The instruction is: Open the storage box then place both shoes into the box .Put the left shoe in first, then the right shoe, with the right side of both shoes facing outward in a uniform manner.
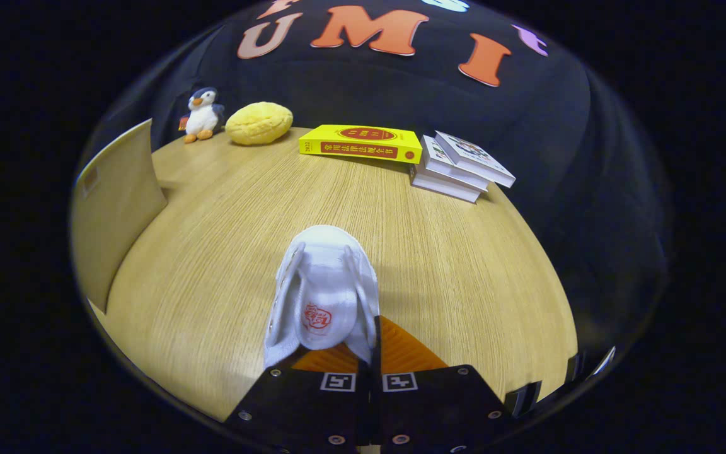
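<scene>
- Gripper view: fingers (368, 353) closed together on the heel of a white shoe (322, 293), held above the wooden surface (212, 252).
- Shoe's long axis runs straight ahead from the fingers.
- Beyond, left: storage box (117, 202), flap raised.

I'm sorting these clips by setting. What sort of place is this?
Likely a staged recording booth, not a lived-in room: a wooden table backed by black cloth, with props along its far edge, a toy penguin and a yellow book. The gripper grips a white shoe.
</scene>
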